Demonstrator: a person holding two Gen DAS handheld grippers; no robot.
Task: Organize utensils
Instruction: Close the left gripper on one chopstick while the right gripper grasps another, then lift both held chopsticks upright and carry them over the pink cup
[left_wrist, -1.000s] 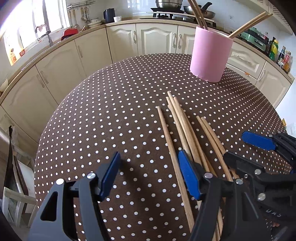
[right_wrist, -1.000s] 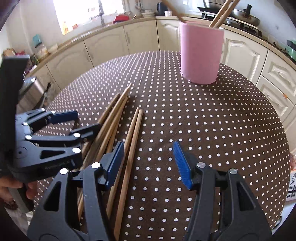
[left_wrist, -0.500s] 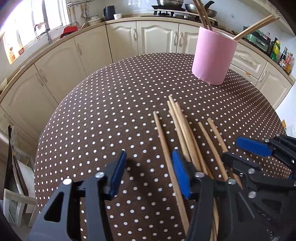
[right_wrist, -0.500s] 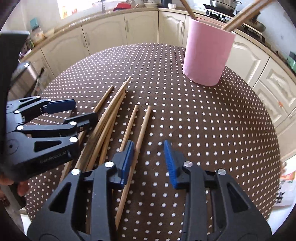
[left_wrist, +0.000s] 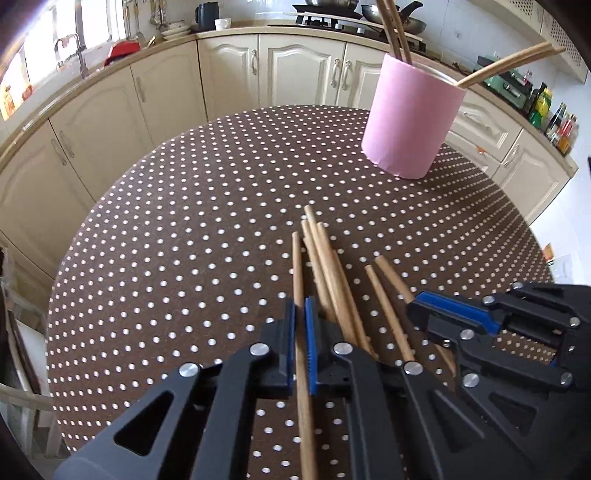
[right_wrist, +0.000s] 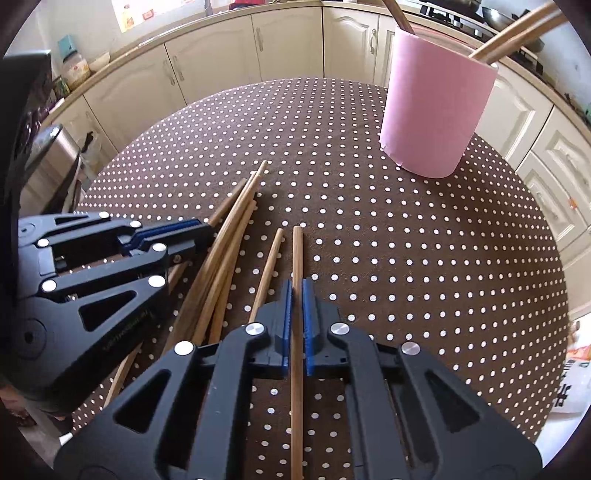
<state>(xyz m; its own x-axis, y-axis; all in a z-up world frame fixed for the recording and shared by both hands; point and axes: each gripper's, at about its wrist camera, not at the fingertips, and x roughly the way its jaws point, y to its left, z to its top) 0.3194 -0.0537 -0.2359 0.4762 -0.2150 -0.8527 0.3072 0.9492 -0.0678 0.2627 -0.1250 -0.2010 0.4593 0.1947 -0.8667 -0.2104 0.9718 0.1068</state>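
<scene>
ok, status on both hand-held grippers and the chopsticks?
Left hand-held gripper shut on one wooden chopstick. Right hand-held gripper shut on another. Pink cylindrical holder ahead, path open.

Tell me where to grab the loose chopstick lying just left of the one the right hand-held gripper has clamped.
Take the loose chopstick at its far half, where the shaft lies bare on the tablecloth. Nearer in, it closes on the bundle and the right hand-held gripper. Come straight down from above with the fingers straddling the thin shaft crosswise, since it lies flat.
</scene>
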